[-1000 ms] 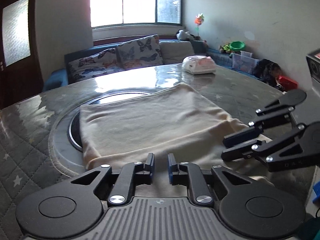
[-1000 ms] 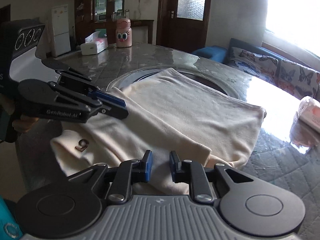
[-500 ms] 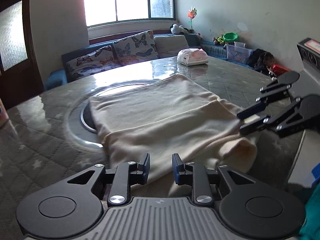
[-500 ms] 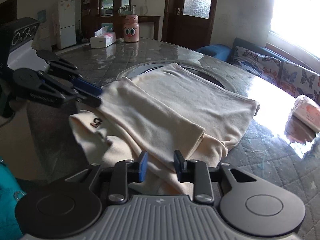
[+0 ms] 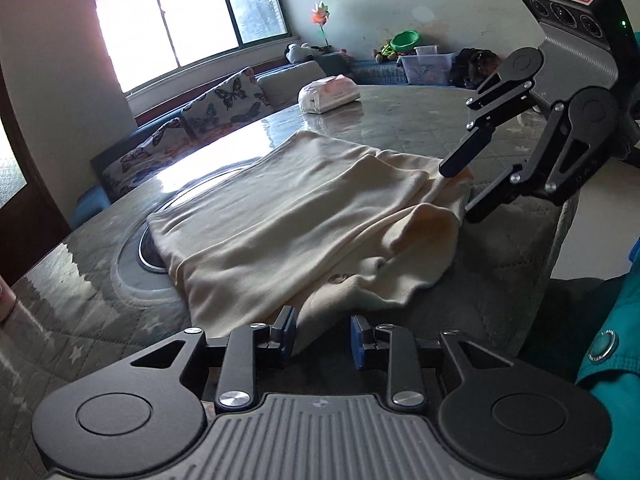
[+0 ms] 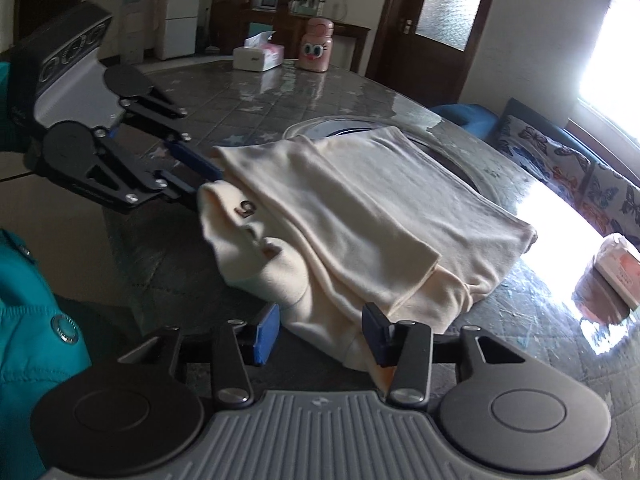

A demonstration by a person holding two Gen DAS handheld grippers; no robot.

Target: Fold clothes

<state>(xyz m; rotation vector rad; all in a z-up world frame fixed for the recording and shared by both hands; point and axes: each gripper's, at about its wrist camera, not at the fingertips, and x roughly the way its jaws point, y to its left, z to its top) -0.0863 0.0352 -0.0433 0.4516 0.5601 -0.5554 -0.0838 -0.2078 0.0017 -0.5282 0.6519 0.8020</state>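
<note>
A cream garment point(image 5: 304, 220) lies partly folded on the round table, a folded panel on top and a bunched hem with dark printed marks hanging near the table's front edge; it also shows in the right wrist view point(image 6: 360, 216). My left gripper point(image 5: 323, 338) is open, its jaws astride the garment's near hem. My right gripper point(image 6: 320, 330) is open, with the garment's near corner between its jaws. The right gripper also shows in the left wrist view point(image 5: 460, 188) at the garment's right end. The left gripper shows in the right wrist view point(image 6: 204, 176) at the garment's left end.
The grey quilted table cover point(image 5: 80, 312) has a round glass turntable point(image 5: 148, 256) under the garment. A wipes pack point(image 5: 330, 94) lies at the far side. A tissue box point(image 6: 258, 56) and pink bottle point(image 6: 316, 44) stand on the table. A teal jacket point(image 6: 28, 300) is close by.
Both grippers have opened wider and pulled back toward the table's front edge. The garment's near part has been drawn forward and now lies bunched with the hem hanging.
</note>
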